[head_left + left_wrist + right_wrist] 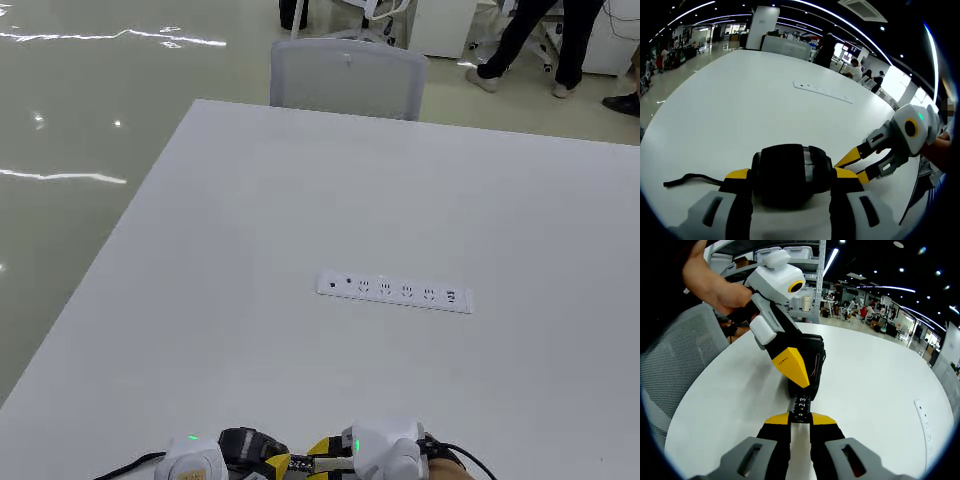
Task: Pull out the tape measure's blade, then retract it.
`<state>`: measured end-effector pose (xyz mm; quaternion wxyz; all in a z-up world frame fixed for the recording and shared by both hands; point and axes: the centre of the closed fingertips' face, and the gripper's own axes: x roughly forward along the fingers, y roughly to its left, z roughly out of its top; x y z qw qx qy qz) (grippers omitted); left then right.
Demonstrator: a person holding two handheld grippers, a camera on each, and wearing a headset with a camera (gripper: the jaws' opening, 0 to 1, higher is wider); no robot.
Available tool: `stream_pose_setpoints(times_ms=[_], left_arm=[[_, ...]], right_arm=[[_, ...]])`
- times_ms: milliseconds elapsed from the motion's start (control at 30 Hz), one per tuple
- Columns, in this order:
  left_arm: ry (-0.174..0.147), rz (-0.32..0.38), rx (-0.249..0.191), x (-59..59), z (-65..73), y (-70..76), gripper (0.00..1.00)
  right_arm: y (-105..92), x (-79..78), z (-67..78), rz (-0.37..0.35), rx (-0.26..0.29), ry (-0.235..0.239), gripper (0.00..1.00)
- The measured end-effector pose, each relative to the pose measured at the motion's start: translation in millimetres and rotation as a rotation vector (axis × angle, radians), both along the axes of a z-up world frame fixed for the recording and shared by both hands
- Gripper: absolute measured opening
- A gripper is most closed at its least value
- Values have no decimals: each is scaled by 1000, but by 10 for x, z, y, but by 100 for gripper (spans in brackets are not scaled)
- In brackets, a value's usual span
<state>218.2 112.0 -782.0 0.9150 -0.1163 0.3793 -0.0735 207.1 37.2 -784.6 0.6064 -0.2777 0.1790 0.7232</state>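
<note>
Black tape measure (790,170) sits clamped in the left tongs (791,181) at the near edge of the tabletop (400,200). The right tongs (801,418) pinch its blade (801,404), a short piece out, which lies along their own axis, so the pull probably goes straight back.

Black tape measure (790,172), white table (300,200)

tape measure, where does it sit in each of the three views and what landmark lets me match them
Head view: bottom edge, left of centre, the black tape measure.
Left gripper view: bottom centre, clamped in the left gripper.
Right gripper view: centre, partly behind the left gripper's yellow jaw; the right gripper pinches its blade.
Shared landmark: the white power strip.
</note>
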Motion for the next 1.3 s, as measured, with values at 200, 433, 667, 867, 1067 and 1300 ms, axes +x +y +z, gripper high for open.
stream_pose_setpoints(times_ms=[200, 433, 667, 867, 1067, 1300], left_arm=[[1, 0, -2, 3, -23, 5, 58], [0, -2, -3, -5, 28, -30, 58], [1, -3, -5, -6, 54, -48, 58], [1, -1, -8, -4, 55, -45, 58], [1, -1, -15, -7, 57, -38, 58], [3, 4, -18, -24, 62, -25, 58]], right_arm=[[37, -8, -8, 1, 1, 0, 13], [72, -6, -17, -1, 3, 0, 13], [99, -12, -14, 0, 2, 2, 13], [123, -9, -8, 1, 2, 1, 13], [152, -5, -12, 2, 3, -1, 13], [176, -8, -14, 3, 1, -5, 13]])
